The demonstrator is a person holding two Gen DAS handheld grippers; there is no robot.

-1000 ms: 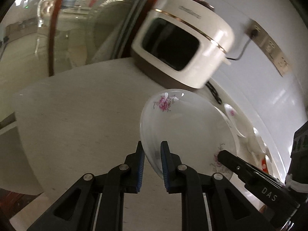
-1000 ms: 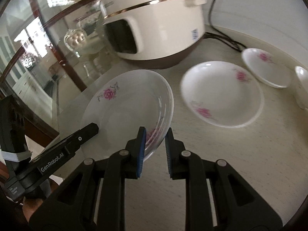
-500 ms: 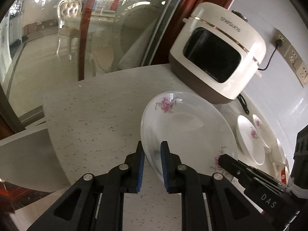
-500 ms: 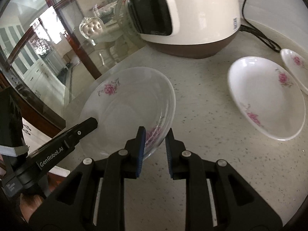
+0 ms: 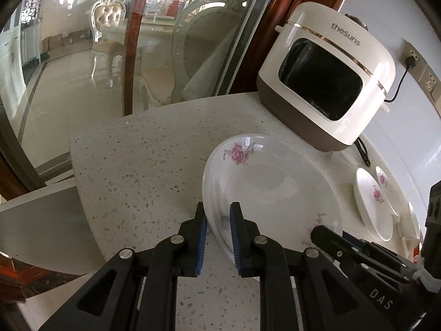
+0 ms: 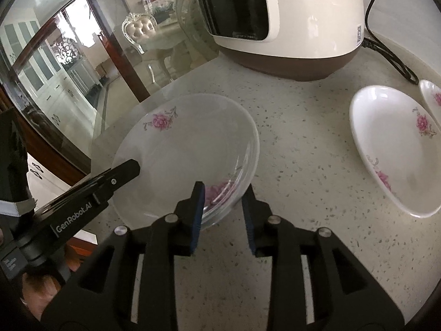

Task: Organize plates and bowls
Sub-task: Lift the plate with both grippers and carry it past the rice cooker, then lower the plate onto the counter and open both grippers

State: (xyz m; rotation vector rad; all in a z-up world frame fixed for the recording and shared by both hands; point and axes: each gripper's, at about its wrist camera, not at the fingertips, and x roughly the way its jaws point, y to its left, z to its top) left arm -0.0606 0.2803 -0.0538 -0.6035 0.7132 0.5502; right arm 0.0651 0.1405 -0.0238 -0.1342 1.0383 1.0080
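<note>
Currently handled plate: a large white porcelain plate [image 5: 270, 187] with pink flower prints sits near the rounded end of the speckled stone countertop [image 5: 137, 165], in front of the cream and brown rice cooker [image 5: 325, 82]. It looks tilted, its left rim raised. Whether its base touches the stone, I cannot tell.

Why two grippers: my guess is that one pinch on a rim this wide and glossy would let the plate swing, so it is taken from opposite sides.

Left gripper [image 5: 217, 237]: clenched on the plate's left rim, blue pads pressed to either face of the edge. It comes in low and nearly level, fingers pointing towards the cooker.

Right gripper [image 6: 223, 215]: the jaws straddle the right rim but stand wide. The outer pad looks clear of the porcelain, so I read it as let go or letting go. It looks down at a slant across the plate, with the left gripper's finger lying over the far edge.

Other crockery: a second flowered white plate [image 6: 386, 138] lies flat well to the right. A smaller flowered dish [image 6: 432, 96] sits just beyond it, near the cooker's black power cord [image 6: 391, 55].

Reason for this spot: probably the stack's base. It is the largest piece, so the smaller ones would go on top.
</note>
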